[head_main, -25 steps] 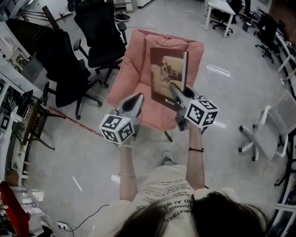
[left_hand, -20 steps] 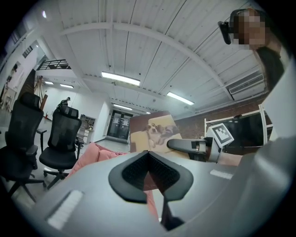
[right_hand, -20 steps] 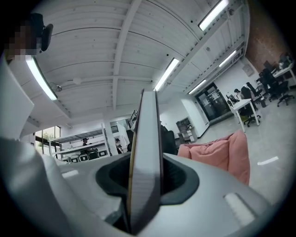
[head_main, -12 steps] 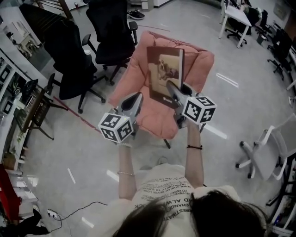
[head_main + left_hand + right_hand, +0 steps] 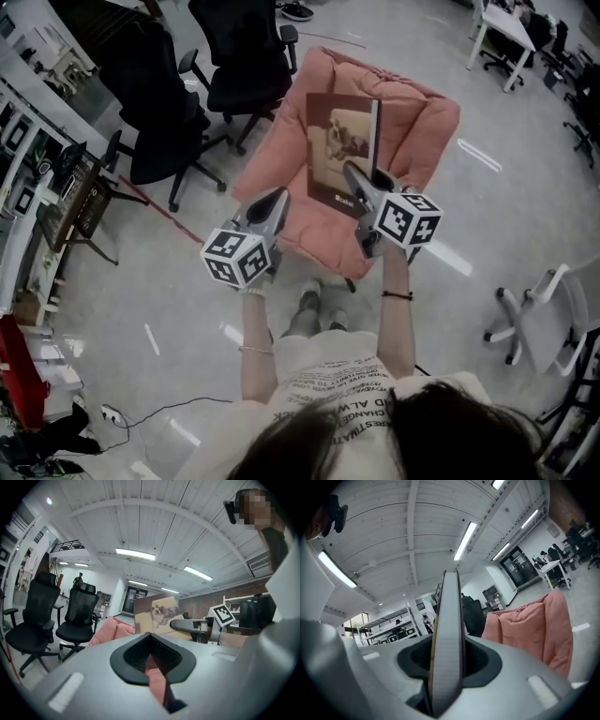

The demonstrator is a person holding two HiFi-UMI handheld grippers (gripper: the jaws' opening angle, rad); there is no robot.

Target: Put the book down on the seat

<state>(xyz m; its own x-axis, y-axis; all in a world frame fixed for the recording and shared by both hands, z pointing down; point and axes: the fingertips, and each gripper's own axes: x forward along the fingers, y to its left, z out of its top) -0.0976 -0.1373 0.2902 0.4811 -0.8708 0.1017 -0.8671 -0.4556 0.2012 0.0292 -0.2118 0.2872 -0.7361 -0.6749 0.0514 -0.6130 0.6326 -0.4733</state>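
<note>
A brown hardcover book [image 5: 342, 141] with a dog picture on its cover stands upright over the pink cushioned chair [image 5: 281, 178]. My right gripper [image 5: 361, 187] is shut on its lower edge. In the right gripper view the book's page edge [image 5: 447, 634] runs up between the jaws, with the pink chair [image 5: 529, 625] to its right. My left gripper [image 5: 272, 202] hovers over the seat's front left, its jaws together and holding nothing. In the left gripper view the book [image 5: 157, 616] and the right gripper [image 5: 187, 625] show ahead, above the pink cushion [image 5: 110, 630].
Two black office chairs [image 5: 244, 56] [image 5: 141, 103] stand left of and behind the pink chair. A white swivel chair [image 5: 544, 309] is at the right. A white desk [image 5: 506, 28] stands at the back right, and shelving [image 5: 37, 187] lines the left edge.
The pink chair has come nearer and more central as the person stepped up to it. The right gripper has kept hold of the upright book; the left stays empty.
</note>
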